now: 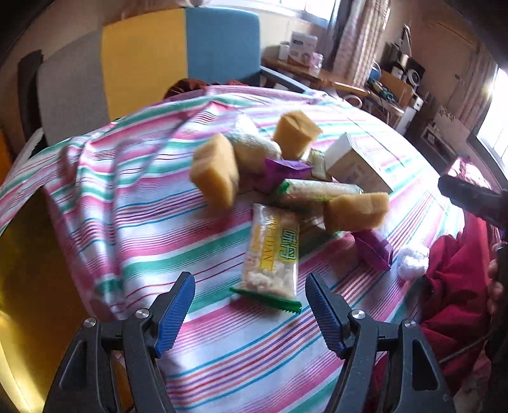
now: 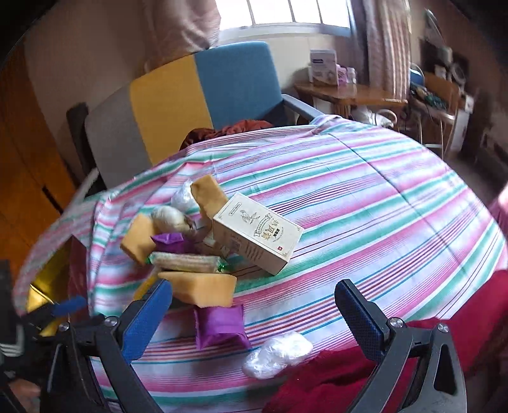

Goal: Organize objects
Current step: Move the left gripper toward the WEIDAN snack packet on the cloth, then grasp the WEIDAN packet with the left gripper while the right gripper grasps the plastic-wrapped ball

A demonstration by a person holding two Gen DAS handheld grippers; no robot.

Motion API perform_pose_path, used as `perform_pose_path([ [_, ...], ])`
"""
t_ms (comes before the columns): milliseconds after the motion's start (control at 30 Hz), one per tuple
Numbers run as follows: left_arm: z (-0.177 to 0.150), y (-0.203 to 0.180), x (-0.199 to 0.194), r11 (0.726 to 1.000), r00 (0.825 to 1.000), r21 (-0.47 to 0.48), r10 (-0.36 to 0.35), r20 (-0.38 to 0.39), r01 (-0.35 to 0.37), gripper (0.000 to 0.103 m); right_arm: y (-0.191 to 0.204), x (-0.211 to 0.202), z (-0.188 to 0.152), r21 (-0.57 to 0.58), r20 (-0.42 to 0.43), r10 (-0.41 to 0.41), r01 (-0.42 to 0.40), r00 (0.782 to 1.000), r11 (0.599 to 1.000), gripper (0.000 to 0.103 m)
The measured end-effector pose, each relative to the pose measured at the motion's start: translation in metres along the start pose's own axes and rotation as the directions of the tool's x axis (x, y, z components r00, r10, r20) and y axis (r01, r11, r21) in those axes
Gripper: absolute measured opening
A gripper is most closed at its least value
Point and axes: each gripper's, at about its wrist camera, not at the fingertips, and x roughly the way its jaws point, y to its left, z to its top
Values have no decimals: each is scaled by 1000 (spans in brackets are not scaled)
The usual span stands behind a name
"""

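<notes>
Bright window (image 2: 285, 16), tricolour chair (image 2: 203, 95), perhaps wooden desk (image 2: 349, 92)

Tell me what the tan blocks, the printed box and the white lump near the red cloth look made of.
Tan blocks: likely sponge foam, matte and porous-looking, with soft rounded corners. Printed box: paperboard, cream with a smooth, faintly glossy printed face and crisp folded edges. White lump: probably crumpled thin plastic film, translucent and shiny in its creases; tissue cannot be ruled out.

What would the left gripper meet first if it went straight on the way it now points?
Most likely the snack bar in the clear, green-edged wrapper: it lies on the striped cloth just ahead of the open left gripper, between its fingers. Depth is hard to judge through the fisheye.
</notes>
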Motion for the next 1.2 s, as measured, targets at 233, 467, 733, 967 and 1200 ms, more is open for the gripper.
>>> perform_pose_path([
  [233,19,-12,49,994,997,104,27,-73,-20,73,-7,1,0,47,9,89,-89,996,995,103],
  [467,22,-16,78,989,998,138,51,-33,-46,73,-24,5,0,156,8,163,-163,987,974,103],
  [733,2,-10,60,991,998,119,60,11,-61,43,-23,12,1,152,-41,188,-180,981,972,103],
  [967,-20,-10,39,994,999,97,53,-1,-52,43,-18,24,2,124,-126,205,-190,971,974,103],
  [1200,-45,-3,2,997,999,74,-7,33,4,43,15,47,-3,-169,-374,20,-90,927,982,103],
])
